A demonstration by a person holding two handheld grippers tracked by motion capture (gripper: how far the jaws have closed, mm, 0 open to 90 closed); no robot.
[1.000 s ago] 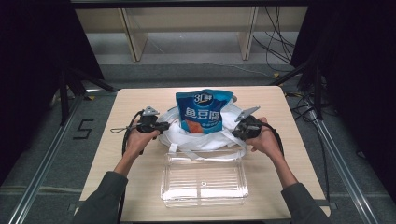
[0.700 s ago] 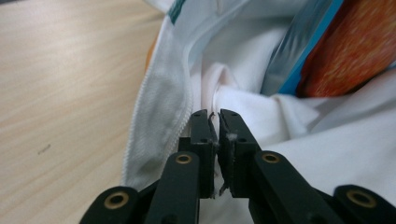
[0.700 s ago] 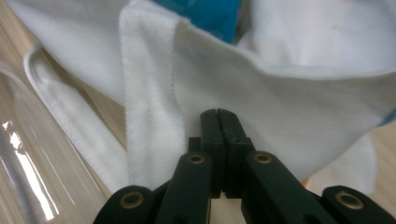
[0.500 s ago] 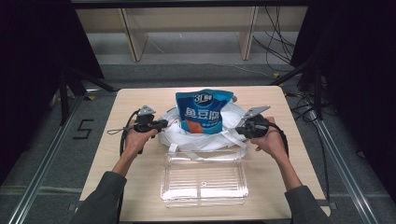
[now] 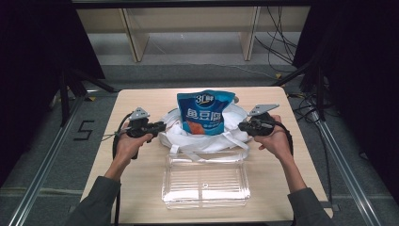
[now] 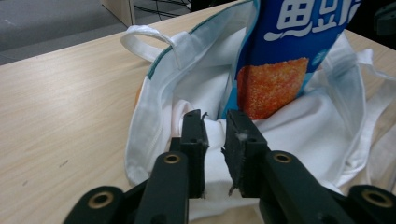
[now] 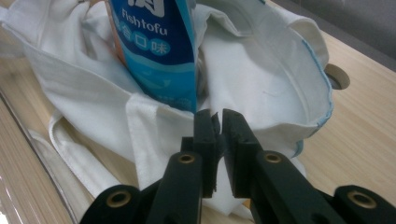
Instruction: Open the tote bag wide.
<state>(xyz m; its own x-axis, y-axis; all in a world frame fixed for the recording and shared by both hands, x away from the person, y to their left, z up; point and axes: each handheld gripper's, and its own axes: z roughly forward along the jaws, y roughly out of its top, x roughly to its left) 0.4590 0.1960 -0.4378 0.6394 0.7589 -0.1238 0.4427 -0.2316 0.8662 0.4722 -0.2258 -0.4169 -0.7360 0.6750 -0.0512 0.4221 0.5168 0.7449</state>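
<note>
Risk: white bag slumps, tipping snack pouch. Left gripper and right gripper jaws just opening, narrow, rim cloth loosely between.

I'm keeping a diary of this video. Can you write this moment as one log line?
snack bag: upright in white cloth bag | left gripper: jaws just opening, cloth between | right gripper: jaws just opening at bag rim | clear tray: in front

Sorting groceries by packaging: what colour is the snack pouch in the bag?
Blue snack pouch, white lettering; clearest in high view.
</note>
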